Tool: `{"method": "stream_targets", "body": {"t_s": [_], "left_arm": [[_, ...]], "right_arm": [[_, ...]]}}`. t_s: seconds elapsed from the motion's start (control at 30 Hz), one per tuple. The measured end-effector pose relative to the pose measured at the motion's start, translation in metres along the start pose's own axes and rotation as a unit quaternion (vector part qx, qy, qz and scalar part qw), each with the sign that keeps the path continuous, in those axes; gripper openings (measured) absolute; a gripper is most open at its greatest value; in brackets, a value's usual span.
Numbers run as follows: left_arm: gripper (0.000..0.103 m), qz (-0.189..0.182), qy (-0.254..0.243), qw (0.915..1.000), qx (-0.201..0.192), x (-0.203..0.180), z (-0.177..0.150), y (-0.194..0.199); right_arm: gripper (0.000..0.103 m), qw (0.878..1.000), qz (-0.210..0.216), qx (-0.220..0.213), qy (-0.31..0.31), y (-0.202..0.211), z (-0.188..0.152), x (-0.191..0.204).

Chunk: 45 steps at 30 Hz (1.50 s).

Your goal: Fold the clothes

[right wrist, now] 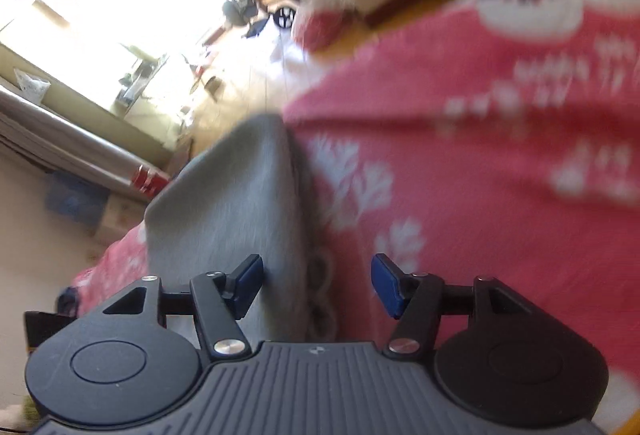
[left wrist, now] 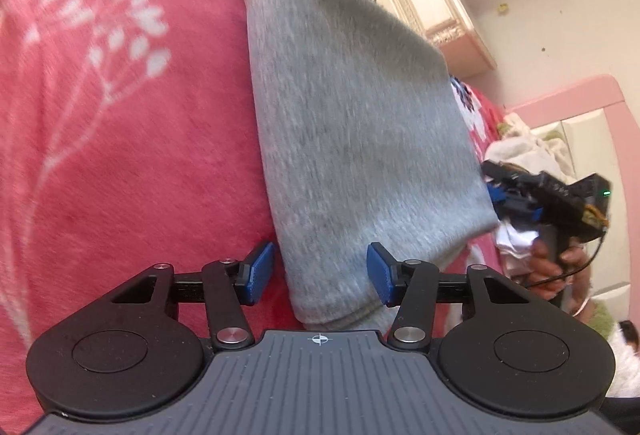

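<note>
Lengthwise, the grey garment (left wrist: 360,139) ran from between the spread-open left gripper (left wrist: 320,275) toward upper centre, while the right gripper (right wrist: 318,285), also agape, straddled its edge at lower centre.

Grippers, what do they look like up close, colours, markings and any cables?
Both the left gripper and right gripper have black linkage arms with silver pivots, round black discs, a ribbed grey base with a small crosshair mark, and blue fingers. The left view shows the right one with a green light and black cable.

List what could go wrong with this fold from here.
1. Both the left gripper and right gripper are open, so the folded grey knit garment may slip when they close.
2. The fluffy pink floral blanket beneath could get pinched along with it.
</note>
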<state>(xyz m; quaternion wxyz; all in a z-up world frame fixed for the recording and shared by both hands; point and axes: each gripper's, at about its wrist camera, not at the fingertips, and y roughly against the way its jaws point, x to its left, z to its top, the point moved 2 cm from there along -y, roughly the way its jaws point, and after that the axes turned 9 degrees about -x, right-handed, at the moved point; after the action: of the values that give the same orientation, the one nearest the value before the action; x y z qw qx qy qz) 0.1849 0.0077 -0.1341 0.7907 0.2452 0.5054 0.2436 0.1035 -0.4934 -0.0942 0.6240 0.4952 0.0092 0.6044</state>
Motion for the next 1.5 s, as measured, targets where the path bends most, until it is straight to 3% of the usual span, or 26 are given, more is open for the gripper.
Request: {"method": "stream_targets", "body": {"t_s": [0.2, 0.3, 0.43, 0.53, 0.6, 0.63, 0.77, 0.87, 1.13, 1.2, 1.33, 1.4, 1.5], "left_arm": [[0.051, 0.020, -0.027, 0.9994, -0.006, -0.001, 0.001, 0.000], [0.051, 0.030, -0.046, 0.9984, -0.010, -0.006, -0.001, -0.001], [0.051, 0.055, -0.101, 0.9924, -0.044, -0.017, 0.001, 0.013], [0.051, 0.056, -0.150, 0.9834, -0.085, -0.029, 0.001, 0.030], [0.051, 0.052, -0.200, 0.9733, -0.101, -0.044, -0.003, 0.035], [0.051, 0.046, -0.224, 0.9682, -0.101, -0.051, -0.007, 0.034], [0.051, 0.055, -0.295, 0.9516, -0.068, -0.068, -0.023, 0.015], [0.051, 0.075, -0.319, 0.9432, -0.052, -0.064, -0.035, 0.002], [0.051, 0.064, -0.296, 0.9517, -0.049, -0.056, -0.030, 0.008], [0.052, 0.066, -0.297, 0.9515, -0.049, -0.057, -0.030, 0.007], [0.052, 0.069, -0.297, 0.9512, -0.048, -0.058, -0.030, 0.005], [0.052, 0.071, -0.297, 0.9511, -0.047, -0.059, -0.031, 0.004], [0.052, 0.072, -0.294, 0.9518, -0.048, -0.059, -0.031, 0.003]], "right_arm": [[0.065, 1.000, 0.002, 0.009, -0.028, -0.008, -0.005, -0.007], [0.074, 0.999, 0.001, 0.015, -0.046, -0.015, -0.009, -0.012], [0.074, 0.998, 0.000, 0.021, -0.065, -0.023, -0.014, -0.016], [0.070, 0.999, -0.010, -0.037, 0.030, 0.003, -0.009, 0.017], [0.067, 0.993, -0.017, -0.075, 0.093, 0.020, -0.005, 0.040], [0.061, 0.988, -0.019, -0.092, 0.125, 0.027, -0.004, 0.052], [0.046, 0.964, -0.003, -0.089, 0.249, 0.014, -0.024, 0.098], [0.039, 0.957, -0.021, -0.082, 0.277, 0.009, -0.030, 0.099], [0.037, 0.932, -0.067, -0.060, 0.350, -0.006, -0.046, 0.102], [0.037, 0.930, -0.061, -0.051, 0.360, -0.009, -0.050, 0.103], [0.038, 0.916, -0.081, -0.010, 0.393, -0.039, -0.067, 0.092], [0.037, 0.923, -0.083, 0.002, 0.376, -0.037, -0.054, 0.098], [0.037, 0.906, -0.092, -0.030, 0.412, -0.028, -0.036, 0.122]]}}
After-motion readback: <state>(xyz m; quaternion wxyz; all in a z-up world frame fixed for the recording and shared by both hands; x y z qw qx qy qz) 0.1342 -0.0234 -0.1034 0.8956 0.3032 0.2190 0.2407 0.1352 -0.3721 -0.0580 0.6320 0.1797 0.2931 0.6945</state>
